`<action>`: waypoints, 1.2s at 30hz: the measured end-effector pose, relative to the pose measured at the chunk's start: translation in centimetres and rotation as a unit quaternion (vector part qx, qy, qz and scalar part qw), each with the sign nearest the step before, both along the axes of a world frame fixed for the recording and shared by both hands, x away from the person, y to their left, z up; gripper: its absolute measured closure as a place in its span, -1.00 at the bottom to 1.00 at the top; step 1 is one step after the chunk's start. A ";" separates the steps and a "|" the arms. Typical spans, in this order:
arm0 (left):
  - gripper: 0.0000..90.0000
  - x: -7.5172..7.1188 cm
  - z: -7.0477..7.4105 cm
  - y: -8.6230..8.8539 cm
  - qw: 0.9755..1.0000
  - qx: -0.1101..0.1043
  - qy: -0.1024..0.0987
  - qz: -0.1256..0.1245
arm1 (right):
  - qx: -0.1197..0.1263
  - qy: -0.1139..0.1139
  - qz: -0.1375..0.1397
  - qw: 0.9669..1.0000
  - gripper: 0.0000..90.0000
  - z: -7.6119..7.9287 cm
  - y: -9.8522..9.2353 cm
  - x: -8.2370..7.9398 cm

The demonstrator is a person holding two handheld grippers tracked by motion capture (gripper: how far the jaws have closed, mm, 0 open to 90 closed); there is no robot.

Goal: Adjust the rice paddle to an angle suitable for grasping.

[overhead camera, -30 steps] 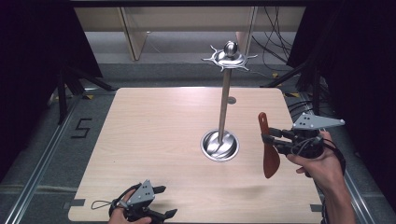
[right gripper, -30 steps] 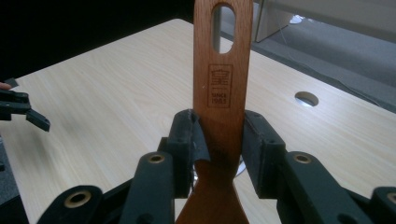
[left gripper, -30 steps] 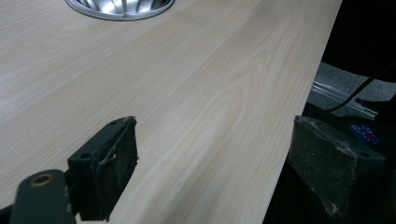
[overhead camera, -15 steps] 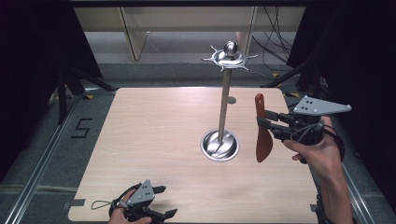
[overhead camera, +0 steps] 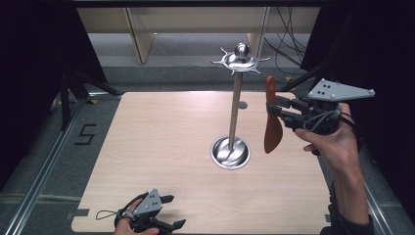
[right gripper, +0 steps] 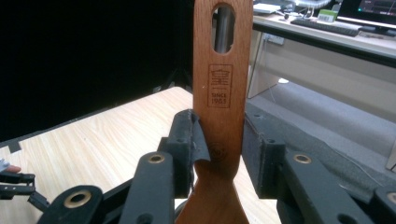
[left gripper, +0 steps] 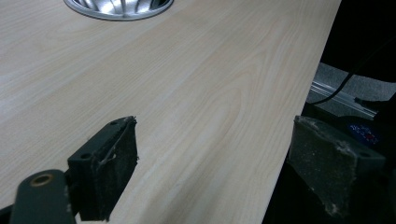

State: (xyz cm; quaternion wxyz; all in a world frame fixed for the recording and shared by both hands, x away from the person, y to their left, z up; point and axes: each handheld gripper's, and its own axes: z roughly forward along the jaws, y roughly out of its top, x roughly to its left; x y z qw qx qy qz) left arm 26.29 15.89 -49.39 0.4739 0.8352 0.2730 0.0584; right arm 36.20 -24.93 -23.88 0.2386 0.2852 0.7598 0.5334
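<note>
**Wooden spatula held upright beside the metal stand**

In the high view the right gripper (overhead camera: 272,111) was raised above the right side of the table (overhead camera: 161,147), its jaws closed on the handle of a wooden spatula (overhead camera: 272,128). The spatula hung nearly upright, its broad blade pointing down and clear of the tabletop, its handle end pointing up, just to the right of the metal stand (overhead camera: 235,105). The stand's pole rose from a round shiny base (overhead camera: 230,152) to a spiked top with a ball (overhead camera: 241,50) on it; the handle end sat a little below and beside that top, apart from it.

The right gripper view showed what the high view could not: the pads (right gripper: 184,140) pressed on both edges of the spatula (right gripper: 220,93), gripping it where the handle widened toward the blade. It also showed a stamped mark on the wood and an oval hanging hole near the handle's end, with the stand's pole visible through the hole.

The left gripper (overhead camera: 164,211) rested at the near edge of the table, close to the front left. Its own view showed the jaws wide apart with nothing between them, only bare wood, and the rim of the base (left gripper: 119,9) at the top.
</note>
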 end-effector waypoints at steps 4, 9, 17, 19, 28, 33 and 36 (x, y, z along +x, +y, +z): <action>-0.67 0.1 0.0 0.1 1.000 0.015 -0.004 -0.006 | -0.002 0.000 -0.003 1.000 0.49 0.5 0.2 0.3; -0.67 0.1 0.0 0.1 1.000 0.006 -0.012 -0.009 | 0.004 -0.004 -0.002 1.000 0.49 1.0 0.5 0.7; -0.67 0.1 0.0 0.0 1.000 0.003 -0.010 -0.011 | 0.008 0.001 -0.002 1.000 0.49 1.1 0.8 1.4; -0.67 0.2 0.1 0.2 1.000 0.016 -0.011 -0.014 | 0.009 0.006 -0.001 1.000 0.49 1.2 1.0 1.8; -0.67 0.2 0.1 0.2 1.000 0.016 -0.014 -0.015 | 0.008 0.013 0.000 1.000 0.49 1.1 1.6 2.5; -0.67 0.1 0.0 0.1 1.000 0.005 -0.014 -0.007 | 0.005 0.015 0.001 1.000 0.49 1.0 2.1 3.0; -0.67 -0.1 0.0 0.0 1.000 0.001 -0.004 0.001 | 0.006 0.017 0.001 1.000 0.49 0.9 2.2 3.1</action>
